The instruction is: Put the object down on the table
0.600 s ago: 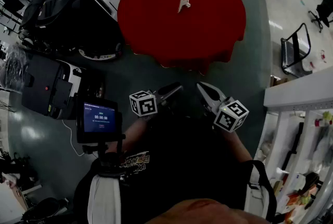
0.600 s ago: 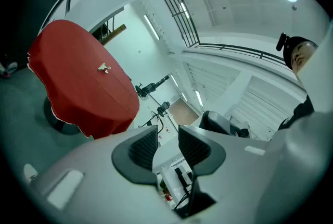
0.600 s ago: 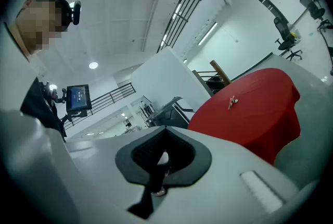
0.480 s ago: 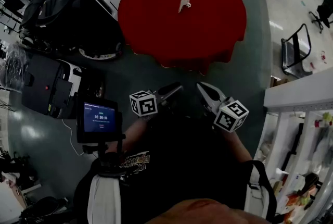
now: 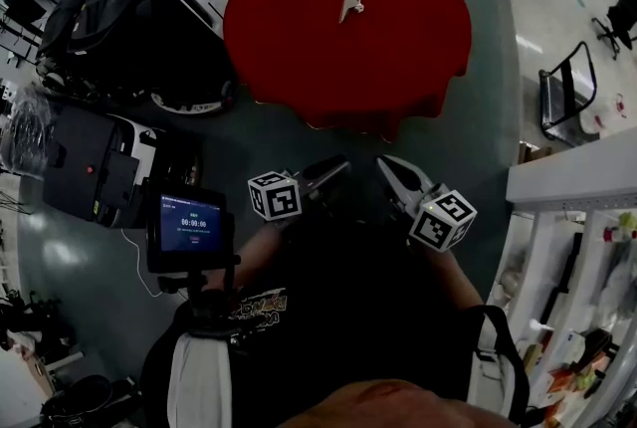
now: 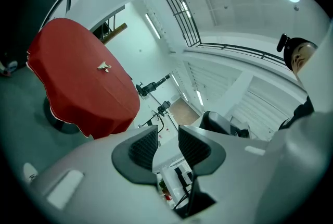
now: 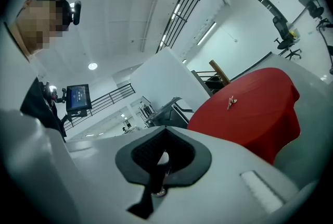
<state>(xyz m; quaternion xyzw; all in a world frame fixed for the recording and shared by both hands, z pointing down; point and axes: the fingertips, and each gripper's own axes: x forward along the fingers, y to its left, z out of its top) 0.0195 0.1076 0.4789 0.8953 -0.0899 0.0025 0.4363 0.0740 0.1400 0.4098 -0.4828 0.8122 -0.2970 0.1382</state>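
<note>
Resting on red tabletop: small pale object, possibly clip. Empty left gripper held apart; right gripper closed, nothing gripped; both well away. Risk: object knocked off if needlessly approached.

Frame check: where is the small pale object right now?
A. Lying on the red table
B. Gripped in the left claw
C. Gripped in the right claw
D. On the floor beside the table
A: the small pale object lies on top of the red table, well away from both claws. The left claw is open with nothing in it, and the right claw is shut with nothing in it.
</note>
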